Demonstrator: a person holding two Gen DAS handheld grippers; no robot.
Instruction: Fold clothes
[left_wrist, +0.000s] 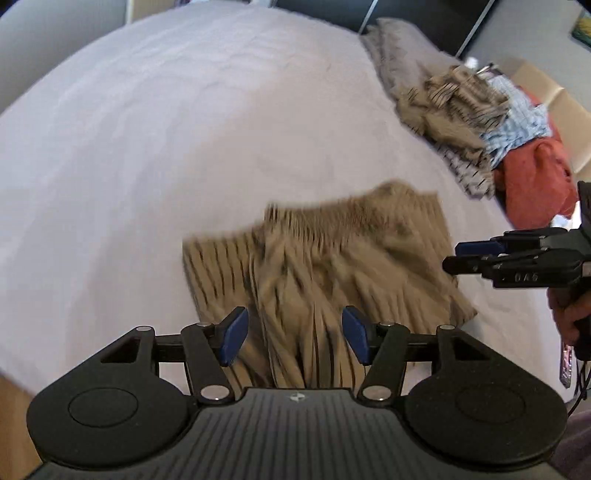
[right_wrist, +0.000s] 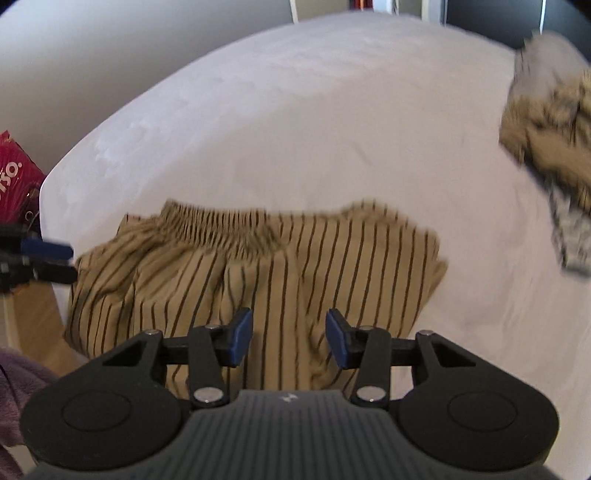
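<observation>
While the tan striped shorts are lying flat near the bed edge, we are hovering both the left gripper and right gripper above them, fingers wide and holding nothing, seemingly readying a fold.

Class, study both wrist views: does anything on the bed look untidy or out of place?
Yes. The striped tan shorts lie rumpled and askew near the bed's edge, one side hanging over it. A jumbled clothes pile sits at the far right. Both grippers are open.
</observation>
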